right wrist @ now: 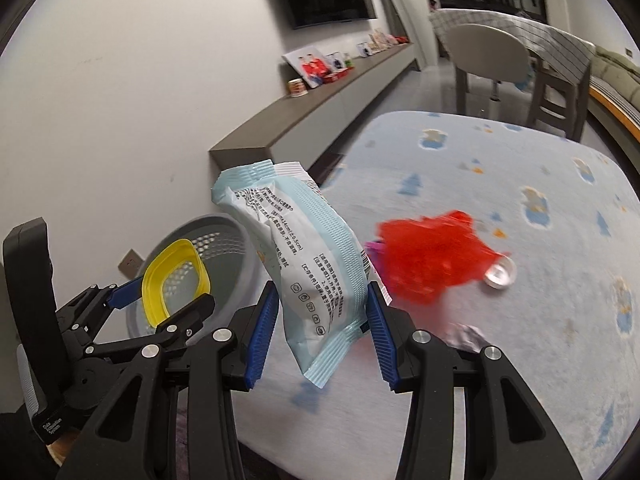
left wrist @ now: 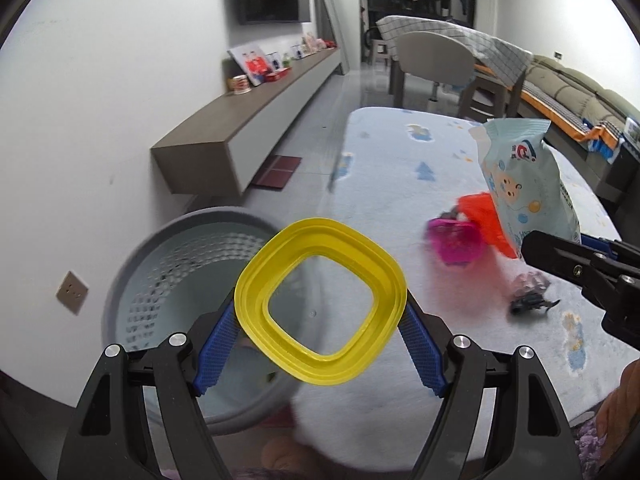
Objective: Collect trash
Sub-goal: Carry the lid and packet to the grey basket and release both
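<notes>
My left hand-held gripper is clamped on a yellow plastic ring, its blue pads pressing the ring's two outer edges, and it hangs above and a little to the right of the grey perforated basket that stands on the floor by the wall. My right hand-held gripper is closed on a pale blue wipes packet, gripped low down so most of the packet leans up and to the left above the pads. The first risk I see is the ring: it is thin and held only by its rim, so if I squeeze unevenly it could flex and spring out, and released from here it may clip the basket's rim and roll away across the floor. The packet is soft and top-heavy in my grip; a quick swing toward the basket could let it slide through the pads. Both hands head for the same opening, so they could knock each other. More trash lies on the blue patterned mat: a crumpled red wrapper, a pink piece and a small silver cup, which a careless sweep could scatter.
</notes>
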Motion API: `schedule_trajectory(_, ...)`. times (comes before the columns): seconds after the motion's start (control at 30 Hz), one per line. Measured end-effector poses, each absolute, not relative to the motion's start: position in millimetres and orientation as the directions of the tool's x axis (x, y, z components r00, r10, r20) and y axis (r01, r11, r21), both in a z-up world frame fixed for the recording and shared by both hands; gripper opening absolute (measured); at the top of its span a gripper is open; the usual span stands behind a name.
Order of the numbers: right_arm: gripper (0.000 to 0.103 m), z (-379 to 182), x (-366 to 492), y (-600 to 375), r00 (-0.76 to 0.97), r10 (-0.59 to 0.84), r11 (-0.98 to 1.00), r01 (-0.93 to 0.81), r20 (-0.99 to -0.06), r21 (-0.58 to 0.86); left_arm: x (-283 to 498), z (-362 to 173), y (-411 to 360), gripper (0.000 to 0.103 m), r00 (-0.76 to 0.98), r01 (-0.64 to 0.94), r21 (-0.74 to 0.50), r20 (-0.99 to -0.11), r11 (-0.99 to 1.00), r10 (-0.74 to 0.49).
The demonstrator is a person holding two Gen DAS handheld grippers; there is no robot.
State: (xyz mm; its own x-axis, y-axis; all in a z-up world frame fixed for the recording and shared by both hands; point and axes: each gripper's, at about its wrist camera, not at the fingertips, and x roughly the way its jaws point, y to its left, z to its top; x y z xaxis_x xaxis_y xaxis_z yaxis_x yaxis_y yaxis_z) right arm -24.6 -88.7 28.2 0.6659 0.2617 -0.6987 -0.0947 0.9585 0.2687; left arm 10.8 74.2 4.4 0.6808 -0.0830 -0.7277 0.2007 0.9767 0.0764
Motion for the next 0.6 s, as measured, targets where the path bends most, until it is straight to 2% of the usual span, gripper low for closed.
schedule_trajectory(0.2, 0.043, 25.3, 1.3, -26.5, 0.621, 0.32, 0.947, -0.196, -0.716, 0.253, 24.8, 3.5, 135.6, 0.074, 0.669, 0.118, 0.103, -0.744, 0.988, -0.003)
schedule_trajectory(0.6, 0.044, -16.9, 41.9, 42.0, 0.504, 0.361, 0.926, -0.292, -0.785, 0.238, 38.4, -30.0, 195.1, 0.074, 0.619, 0.012, 0.061, -0.784, 0.998, 0.041)
